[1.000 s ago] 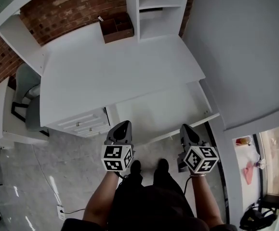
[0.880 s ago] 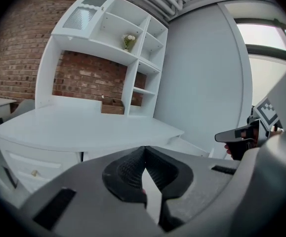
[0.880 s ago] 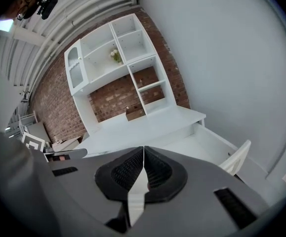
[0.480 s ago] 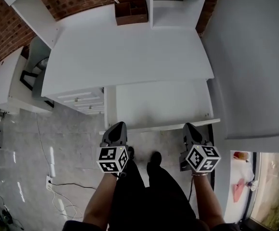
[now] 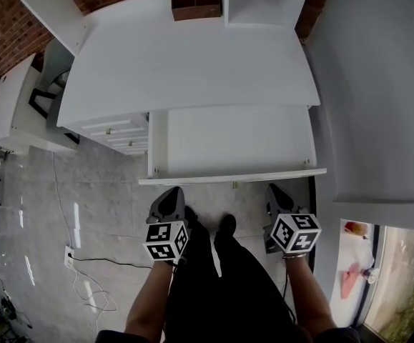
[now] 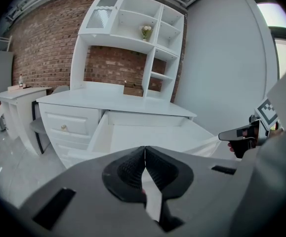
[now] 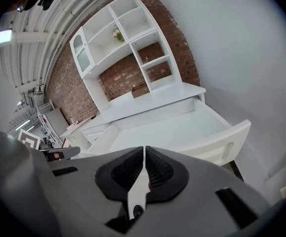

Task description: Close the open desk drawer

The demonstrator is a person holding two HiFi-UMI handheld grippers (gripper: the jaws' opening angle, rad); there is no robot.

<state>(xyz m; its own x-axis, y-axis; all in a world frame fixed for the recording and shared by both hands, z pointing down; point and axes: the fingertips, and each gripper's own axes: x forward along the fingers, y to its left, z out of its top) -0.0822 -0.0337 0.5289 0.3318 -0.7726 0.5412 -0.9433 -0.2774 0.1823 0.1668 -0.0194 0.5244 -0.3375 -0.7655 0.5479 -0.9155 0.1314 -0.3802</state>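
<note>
White drawer [image 5: 232, 148] stands pulled open, only bare floor showing inside.

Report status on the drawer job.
Left gripper shut, empty; right gripper shut, empty. Drawer wide open, bare inside. Nothing blocking its front.

No readable text, brand or number anywhere in view. Only markings: black-and-white square code patterns on the cube faces of the left gripper [image 5: 172, 191] and right gripper [image 5: 274, 189]. Patterns only, no letters or digits.
</note>
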